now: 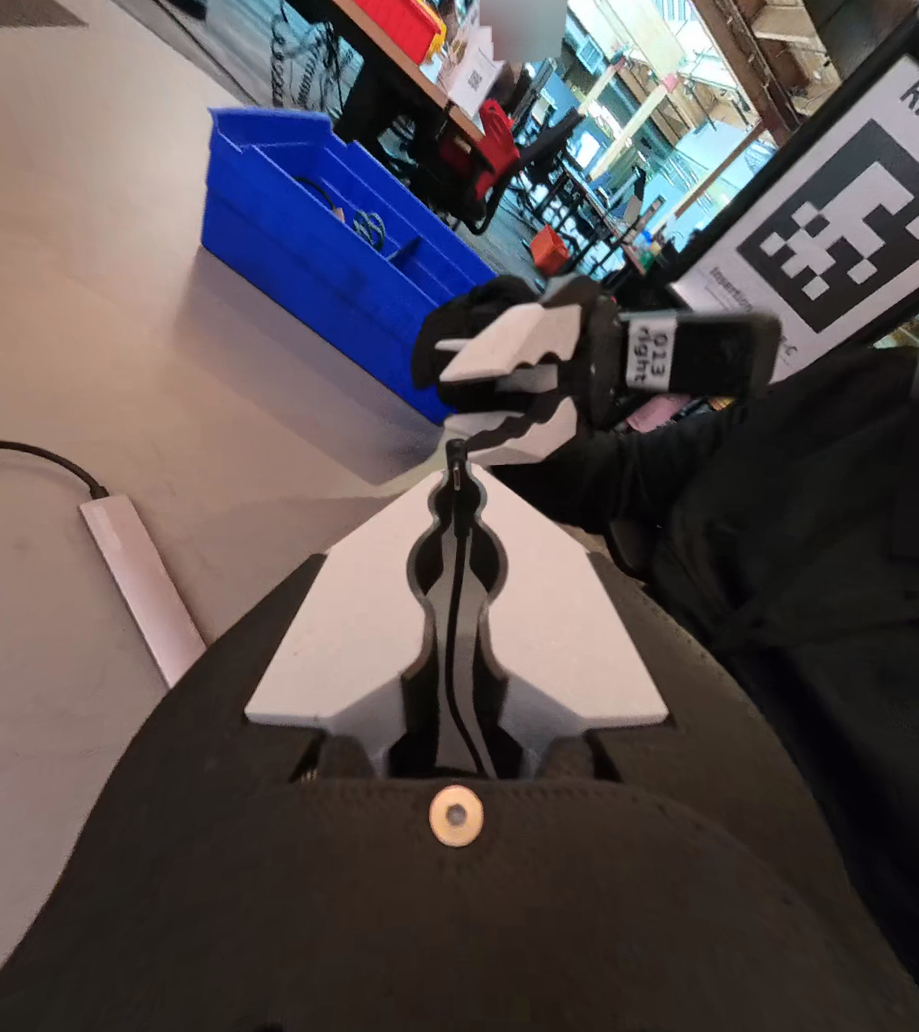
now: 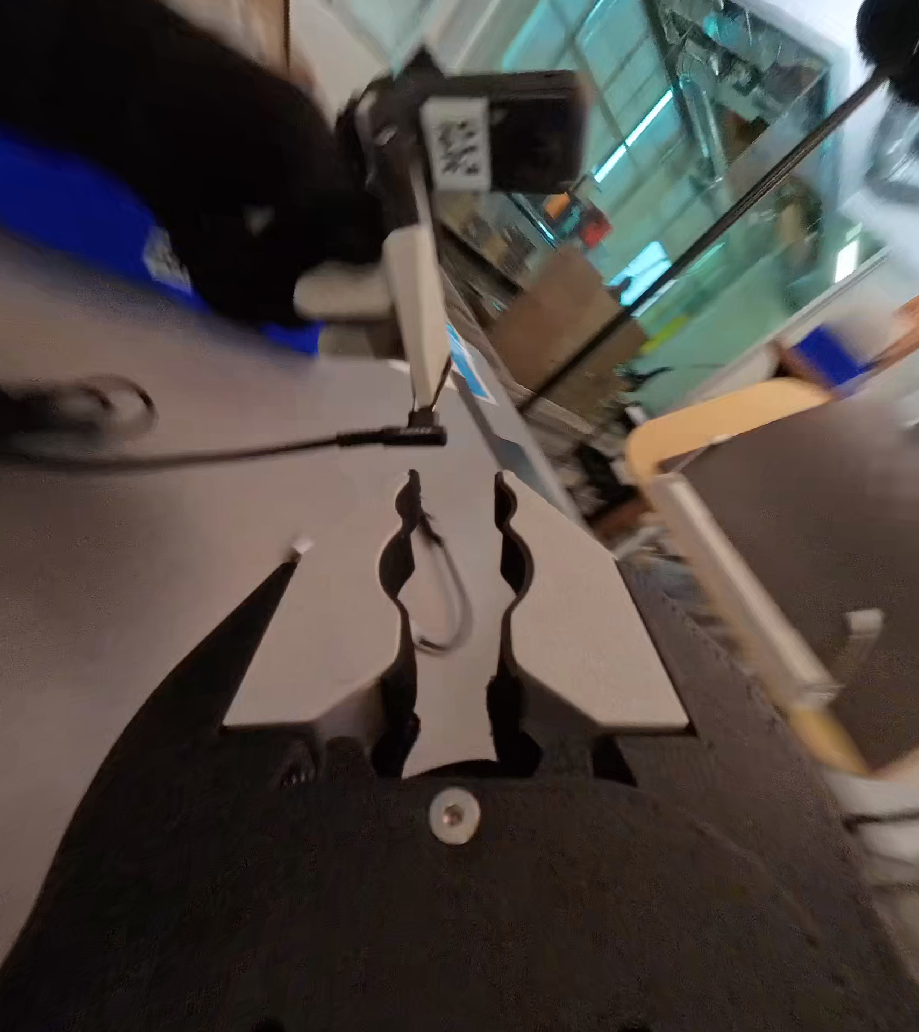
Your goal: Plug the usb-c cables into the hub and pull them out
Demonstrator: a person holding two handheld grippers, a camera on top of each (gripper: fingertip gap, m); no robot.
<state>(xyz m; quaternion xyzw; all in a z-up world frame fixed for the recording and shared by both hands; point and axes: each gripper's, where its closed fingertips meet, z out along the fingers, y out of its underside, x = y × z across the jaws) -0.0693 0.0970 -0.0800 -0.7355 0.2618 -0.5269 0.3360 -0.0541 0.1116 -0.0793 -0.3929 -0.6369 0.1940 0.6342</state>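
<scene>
My left gripper (image 1: 457, 474) is shut on a thin black USB-C cable (image 1: 454, 614) that runs up between its fingers, with the plug (image 1: 456, 455) sticking out at the tips. The right wrist view shows the same plug (image 2: 401, 436) held at the left gripper's tips (image 2: 423, 402), its cable trailing to the left. My right gripper (image 2: 456, 477) is open and empty just short of the plug. It also shows in the left wrist view (image 1: 448, 393), with its lower finger beside the plug. The silver hub (image 1: 133, 575) lies on the table at the left with a black lead attached.
A blue bin (image 1: 323, 245) with small items stands on the table behind. A board with a black-and-white marker (image 1: 848, 223) stands at the right. A black-gloved hand (image 1: 641, 474) holds the right gripper. A thin grey wire (image 2: 454, 603) lies on the table. A chair (image 2: 725, 407) stands beyond the table edge.
</scene>
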